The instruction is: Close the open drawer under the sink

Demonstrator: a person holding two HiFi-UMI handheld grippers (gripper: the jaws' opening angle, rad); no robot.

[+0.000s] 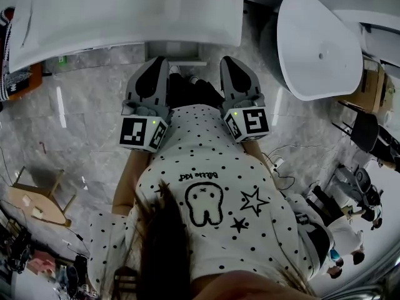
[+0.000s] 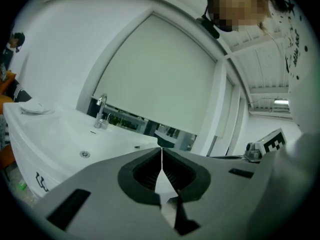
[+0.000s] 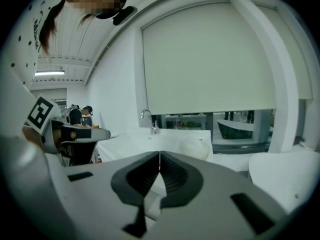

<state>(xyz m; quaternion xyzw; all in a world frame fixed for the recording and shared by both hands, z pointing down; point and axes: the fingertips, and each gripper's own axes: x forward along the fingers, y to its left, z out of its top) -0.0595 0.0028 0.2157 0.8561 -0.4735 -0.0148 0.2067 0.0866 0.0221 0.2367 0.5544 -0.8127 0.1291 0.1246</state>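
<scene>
White ceramic fills the top of the head view: one broad sink (image 1: 125, 17), with one oval white tub (image 1: 319, 42) standing apart to its right on the grey marble-tiled floor (image 1: 81, 117). One chrome faucet (image 2: 101, 111) rises at the sink's back edge. One drawer (image 1: 178, 50) shows as a pale slab jutting out just under the sink's front edge. Two grey grippers point at it side by side, each carrying one marker cube. The left gripper (image 2: 161, 156) has its jaws pressed together with nothing between them, and so does the right gripper (image 3: 159, 159). Whether either tip touches the drawer cannot be told.
</scene>
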